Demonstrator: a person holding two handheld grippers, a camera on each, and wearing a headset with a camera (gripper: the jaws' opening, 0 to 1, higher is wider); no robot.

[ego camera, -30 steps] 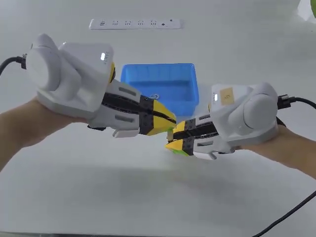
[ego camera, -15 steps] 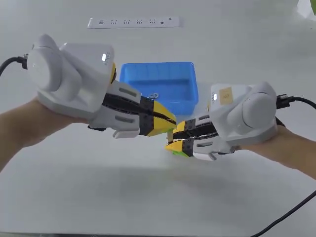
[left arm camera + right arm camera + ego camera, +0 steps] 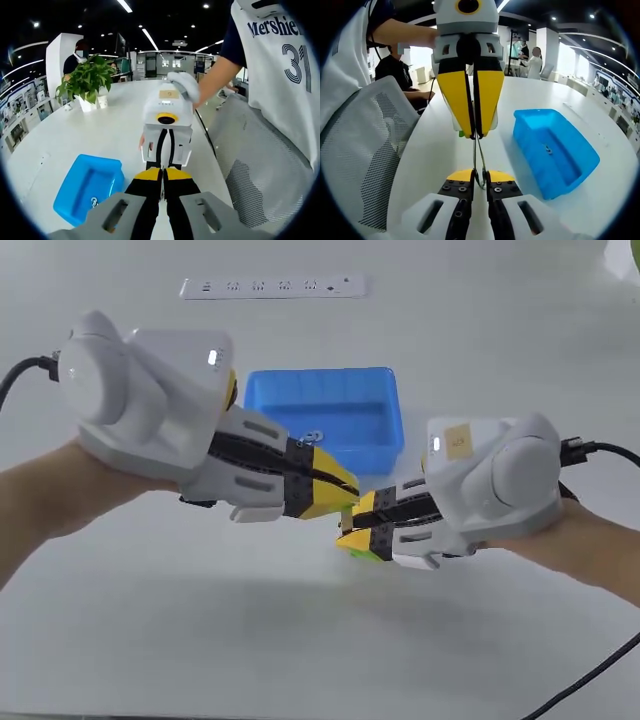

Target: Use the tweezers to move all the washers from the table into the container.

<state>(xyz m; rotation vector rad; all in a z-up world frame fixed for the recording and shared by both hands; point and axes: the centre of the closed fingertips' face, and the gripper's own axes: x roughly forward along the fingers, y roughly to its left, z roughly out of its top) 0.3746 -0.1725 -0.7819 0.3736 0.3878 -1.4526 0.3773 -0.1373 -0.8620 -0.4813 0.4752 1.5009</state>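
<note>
The right gripper [image 3: 347, 530] has been lowered slightly; it and the left gripper [image 3: 351, 483] are clamped on thin, springy tweezers [image 3: 474, 155], probably best gripped mid-arm.

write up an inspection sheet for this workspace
surface: white table
job's things: blue container with at least one washer inside; tweezers spanning both gripper tips
clutter: power strip; small green thing under the tips, unclear
grippers: left hand-held gripper and right hand-held gripper tip to tip, both shut on the tweezers
cables: black cables from both grippers
surroundings: potted plant, mesh chair, people behind
</note>
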